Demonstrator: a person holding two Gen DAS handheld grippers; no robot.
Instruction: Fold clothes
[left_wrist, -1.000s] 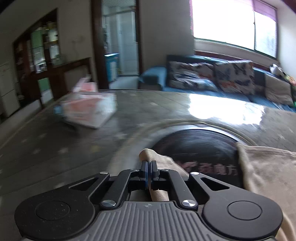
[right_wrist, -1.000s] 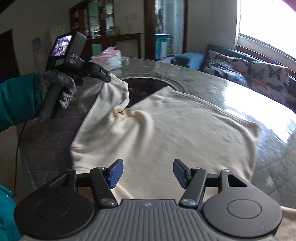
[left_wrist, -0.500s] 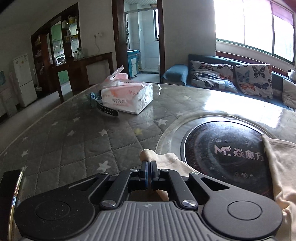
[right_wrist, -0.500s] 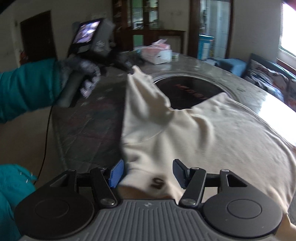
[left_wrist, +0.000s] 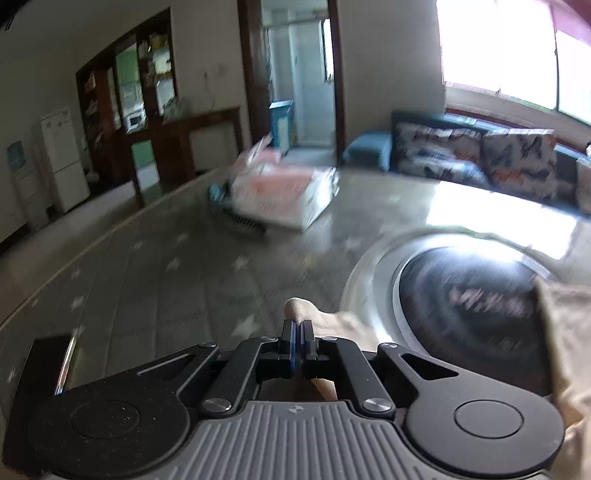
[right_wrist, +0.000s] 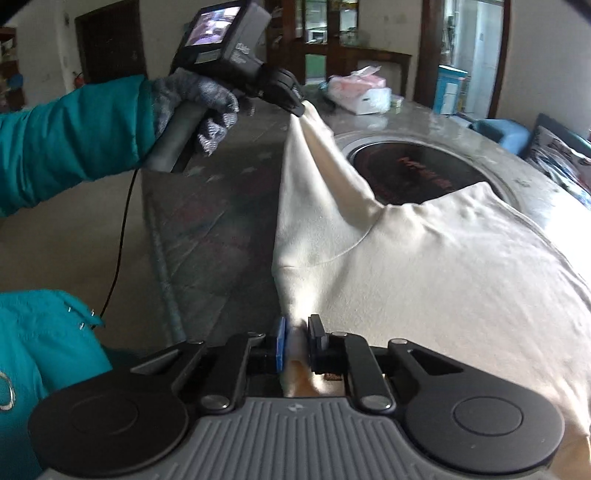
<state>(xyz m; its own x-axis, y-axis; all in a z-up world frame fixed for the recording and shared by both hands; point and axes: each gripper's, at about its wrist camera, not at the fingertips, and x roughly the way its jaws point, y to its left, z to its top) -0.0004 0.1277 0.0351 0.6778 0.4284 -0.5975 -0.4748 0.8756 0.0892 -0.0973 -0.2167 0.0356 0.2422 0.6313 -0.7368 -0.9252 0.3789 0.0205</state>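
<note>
A cream garment (right_wrist: 424, 266) lies spread on the round table (right_wrist: 207, 229), partly over the dark round hob. My left gripper (left_wrist: 296, 332) is shut on a corner of the cream garment (left_wrist: 306, 314) and holds it raised; it also shows in the right wrist view (right_wrist: 297, 109) at the far left of the cloth. My right gripper (right_wrist: 298, 341) is shut on the near edge of the garment, at the table's front edge. The cloth is stretched between the two grippers.
A dark round hob (left_wrist: 469, 306) is set into the table's middle. A tissue pack (left_wrist: 284, 194) and a dark strap lie at the far side. A sofa (left_wrist: 476, 162) stands behind by the window. A dark flat thing (left_wrist: 40, 365) lies at the left edge.
My right gripper has closed on the garment's near edge; it was open half a second ago. My left gripper has kept its hold and swung slightly, lifting the corner.
</note>
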